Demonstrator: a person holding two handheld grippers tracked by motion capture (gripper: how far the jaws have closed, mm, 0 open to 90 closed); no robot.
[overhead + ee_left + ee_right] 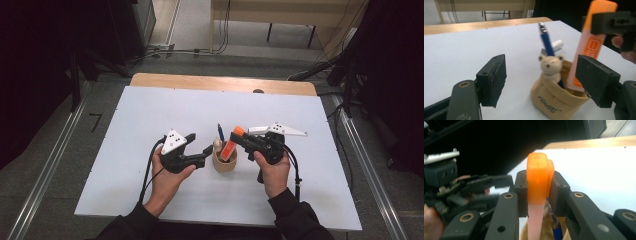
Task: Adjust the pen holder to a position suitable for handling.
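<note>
Roughly by size, biggest first.
Table point(150, 150): white top, wooden strip along the far edge; the high view takes in all of it, the gripper views just corners.
Left gripper point(199, 148): held left of the pouch, jaws pointing right at it. Its own view shows them standing wide either side of the pouch with nothing pressed between; the pads are clear of the fabric.
Right gripper point(239, 137): held right of the pouch, jaws narrow and clamped on the marker near its cap. Its own view shows both pads tight against the orange cap, a detail too small to read from above.
Pouch point(554, 98): tan fabric, standing upright on the table between the two grippers, at mid-table on the person's side. Dark lettering on its front shows in the left gripper view.
Marker point(589, 47): orange, tilted, lower end inside the pouch, cap end up in the right gripper.
Pen point(547, 41): blue, upright in the pouch, silver clip on top.
Bear point(550, 64): small pale bear head at the pouch's rim, in front of the pen; the left gripper view shows its face, from above it is a pale dot.
</note>
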